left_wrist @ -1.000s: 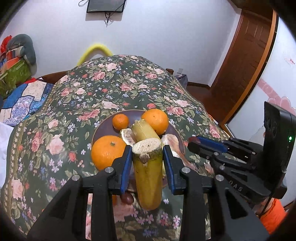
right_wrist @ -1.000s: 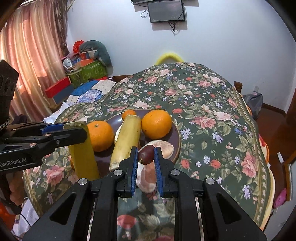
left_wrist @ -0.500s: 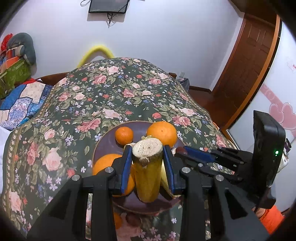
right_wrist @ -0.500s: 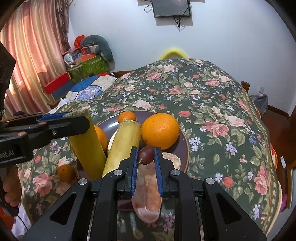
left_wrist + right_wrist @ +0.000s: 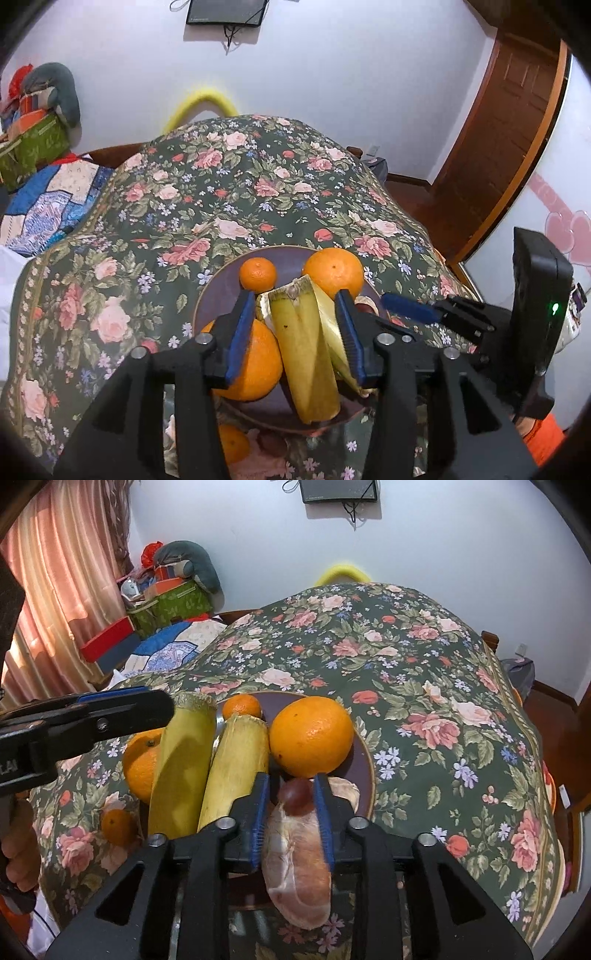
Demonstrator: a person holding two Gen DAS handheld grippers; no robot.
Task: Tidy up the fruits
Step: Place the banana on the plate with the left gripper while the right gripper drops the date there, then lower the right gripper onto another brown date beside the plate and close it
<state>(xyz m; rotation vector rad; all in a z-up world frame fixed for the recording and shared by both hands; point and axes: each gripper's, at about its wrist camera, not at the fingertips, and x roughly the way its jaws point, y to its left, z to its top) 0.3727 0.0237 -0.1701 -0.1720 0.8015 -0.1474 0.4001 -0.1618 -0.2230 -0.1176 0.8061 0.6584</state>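
Seen from the left wrist, the left gripper (image 5: 295, 325) stands with its blue-padded jaws spread wide, and a yellow stalk piece (image 5: 303, 354) leans between them, free of either pad, its lower end on the dark plate (image 5: 218, 291). Beside it on the plate lie a large orange (image 5: 253, 363), a small tangerine (image 5: 258, 273) and a second orange (image 5: 334, 273). Another tangerine (image 5: 232, 443) sits off the plate on the rose-patterned green tablecloth (image 5: 221, 192) that drapes the whole table. The right gripper (image 5: 410, 312) reaches in from the right edge. Behind the table stand a white wall with a mounted screen (image 5: 225, 11), a yellow hoop (image 5: 201, 107) and a brown wooden door (image 5: 509, 110).

From the right wrist, the right gripper (image 5: 291, 805) is opened only narrowly; a dark red fruit (image 5: 295, 794) sits between its pads, though actual contact cannot be made out. Below it lies a pale pink fruit segment (image 5: 299, 864), overhanging the plate's (image 5: 364, 771) near rim. Two yellow stalk pieces (image 5: 236, 768) lie side by side left of a big orange (image 5: 312, 736). The left gripper (image 5: 92, 716) enters from the left over the outer stalk. Pink curtains (image 5: 62, 572) and a heap of boxes and cushions (image 5: 166, 587) fill the room's left corner.
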